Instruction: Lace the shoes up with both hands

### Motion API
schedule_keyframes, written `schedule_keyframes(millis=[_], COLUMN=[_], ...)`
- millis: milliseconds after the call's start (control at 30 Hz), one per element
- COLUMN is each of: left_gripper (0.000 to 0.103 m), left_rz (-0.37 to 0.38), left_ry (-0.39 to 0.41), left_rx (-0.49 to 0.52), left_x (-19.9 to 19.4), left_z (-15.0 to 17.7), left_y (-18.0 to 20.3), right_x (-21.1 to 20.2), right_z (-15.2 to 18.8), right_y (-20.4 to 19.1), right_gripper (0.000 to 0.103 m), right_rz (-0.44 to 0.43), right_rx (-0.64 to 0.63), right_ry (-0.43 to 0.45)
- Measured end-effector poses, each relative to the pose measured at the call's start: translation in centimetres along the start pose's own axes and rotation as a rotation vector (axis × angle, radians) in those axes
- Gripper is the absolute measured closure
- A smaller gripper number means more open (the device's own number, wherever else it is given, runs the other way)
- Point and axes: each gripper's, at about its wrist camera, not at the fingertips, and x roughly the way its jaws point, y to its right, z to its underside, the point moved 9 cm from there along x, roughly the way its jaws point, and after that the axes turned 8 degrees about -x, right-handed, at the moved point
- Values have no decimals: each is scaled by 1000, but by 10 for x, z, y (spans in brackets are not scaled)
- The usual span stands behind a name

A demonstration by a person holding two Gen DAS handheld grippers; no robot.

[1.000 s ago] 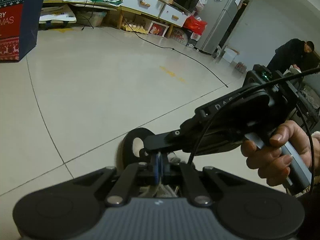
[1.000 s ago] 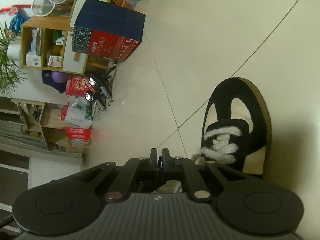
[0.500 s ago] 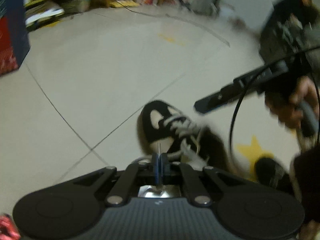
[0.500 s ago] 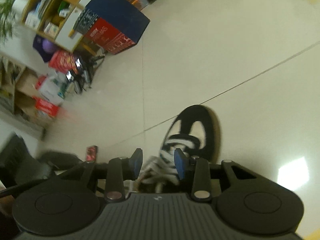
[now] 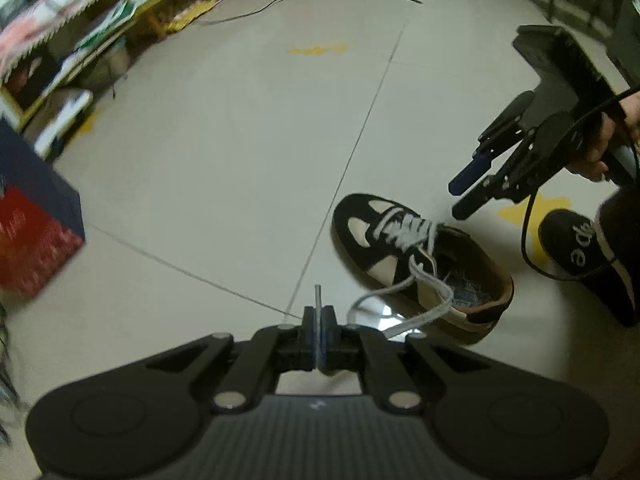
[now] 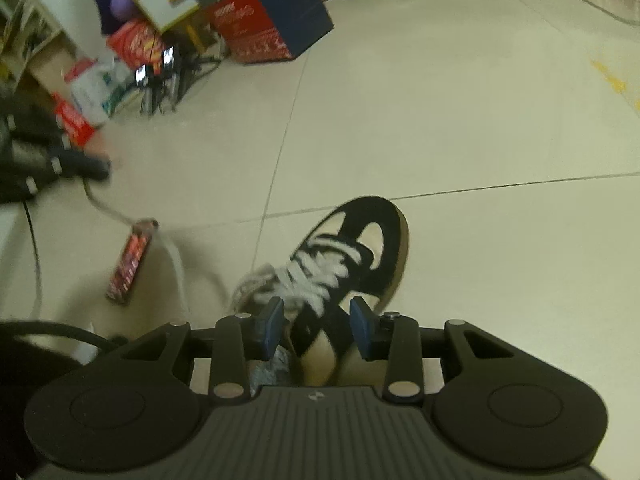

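The left gripper pinches the lace tip; the lace trails to the shoe at two o'clock (toe pointing ten). The right gripper, spread and empty, hangs nearer, above it.

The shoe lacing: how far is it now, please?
Done: the white lace crosses the eyelets of the black shoe. In hand: the left gripper, shut, pinches one lace tip; the right gripper is open and empty. Left: no bow is tied yet.
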Motion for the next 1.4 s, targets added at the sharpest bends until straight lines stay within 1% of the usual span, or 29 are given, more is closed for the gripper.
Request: schedule_keyframes(millis=[100, 133, 167, 267, 367, 433, 600, 700, 800, 933, 1000, 1100, 1200, 1300, 1333, 1400], left_gripper=[101, 101, 101, 101, 101, 101, 101, 101, 101, 101, 101, 101, 101, 101, 101, 101], left_rz=[-30, -40, -47, -68, -86, -105, -152, -168, -182, -184, -191, -181, -165, -120, -103, -67], left_ry=[-8, -6, 3, 45, 76, 82, 90, 85, 75, 58, 42, 34, 41, 59, 66, 62], left_rx=[22, 23, 25, 9, 0, 7, 8, -7, -15, 11, 31, 47, 53, 52, 53, 53], left_x=[-11, -14, -20, -38, -53, -61, -71, -72, -73, -73, -68, -59, -47, -32, -26, -9], left_z=[-7, -10, -13, -22, -30, -33, -30, -23, -17, -12, -11, -14, -21, -27, -29, -28], left_y=[-3, -4, -5, -9, -15, -20, -37, -48, -56, -55, -55, -54, -49, -34, -28, -14], right_x=[-7, -10, -12, -12, -18, -22, -24, -20, -18, -16, -12, -8, -3, -2, -1, 1], right_z=[3, 4, 6, 14, 16, 16, 14, 17, 15, 13, 12, 11, 11, 14, 15, 18], right_y=[0, 0, 1, 3, 3, 3, 3, -1, -7, -15, -16, -18, -18, -17, -17, -16], right_gripper=[63, 61, 59, 59, 59, 59, 59, 59, 59, 59, 59, 59, 58, 58, 57, 56], right_rz=[34, 32, 27, 28, 54, 53, 67, 60, 62, 52, 65, 50, 51, 42, 34, 28], right_rx=[-32, -30, -21, -20, -39, -27, 2, -12, -34, -63, -61, -56, -60, -53, -49, -39], right_ry=[3, 9, 3, -47, -56, -58, -61, -88, -91, -86, -88, -79, -77, -73, -69, -66])
